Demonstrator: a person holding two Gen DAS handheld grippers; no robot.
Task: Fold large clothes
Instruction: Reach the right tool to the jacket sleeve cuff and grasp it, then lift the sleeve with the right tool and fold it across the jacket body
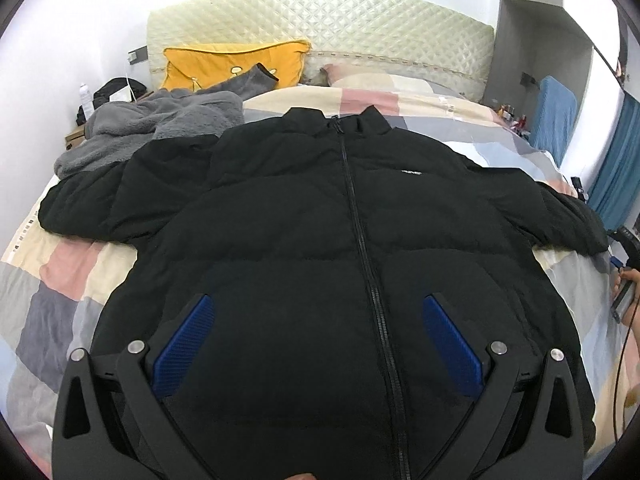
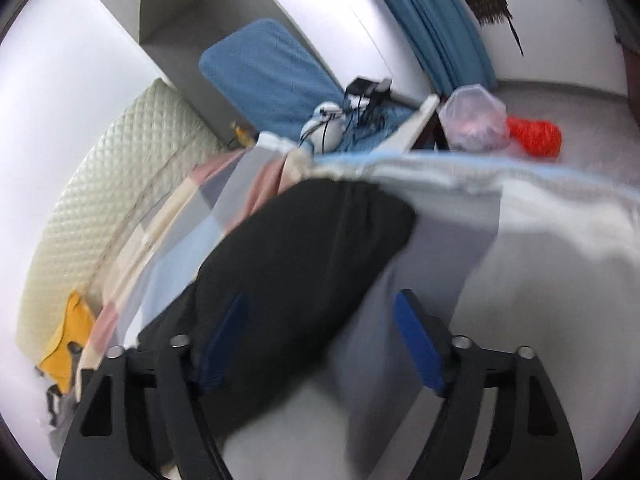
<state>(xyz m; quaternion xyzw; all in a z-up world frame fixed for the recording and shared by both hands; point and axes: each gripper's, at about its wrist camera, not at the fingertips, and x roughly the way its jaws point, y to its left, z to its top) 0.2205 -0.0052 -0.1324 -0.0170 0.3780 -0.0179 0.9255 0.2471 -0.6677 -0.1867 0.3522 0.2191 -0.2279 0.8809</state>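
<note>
Both jaws released: left hand-held gripper (image 1: 318,316) above jacket (image 1: 320,208) hem, right hand-held gripper (image 2: 320,320) straddling sleeve (image 2: 304,248). Clamp sleeve cuff fully before folding inward.

Bright even indoor light, soft shadows, heavy fisheye bending with dark corners, right wrist view motion-blurred

Left tongs (image 1: 316,320), right tongs (image 2: 320,344): black angular frames, ribbed blue pads, silver round pivot screws.
</note>
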